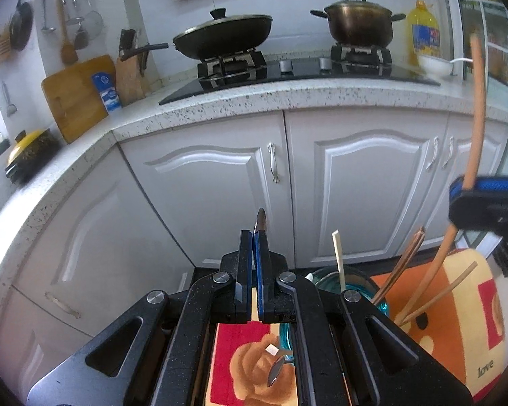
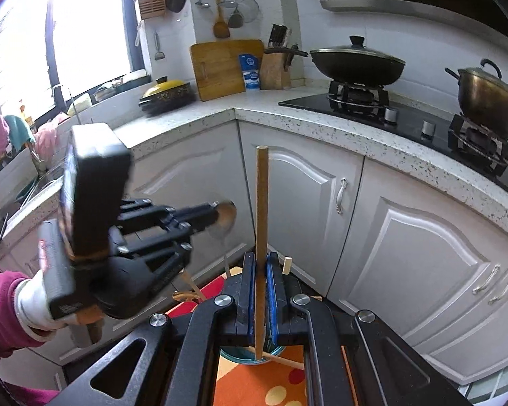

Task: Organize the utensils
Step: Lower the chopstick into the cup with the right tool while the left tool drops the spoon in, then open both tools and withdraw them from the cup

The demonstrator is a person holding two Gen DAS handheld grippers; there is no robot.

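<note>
Matt wooden stick (image 2: 261, 223); glossy metal spoon (image 2: 226, 215); speckled stone counter (image 1: 288, 98).

A lidded wok (image 1: 225, 35) and pot (image 1: 358, 22) sit upper centre; a cutting board (image 1: 76, 96) leans at left.

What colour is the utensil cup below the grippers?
Translucent teal-blue glass cup, clearest in the left wrist view.

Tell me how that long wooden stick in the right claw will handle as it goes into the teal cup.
The wooden stick looks stiff, probably light. Held low in the right claw, its long top may swing. The teal cup, already crowded, might tip.
</note>
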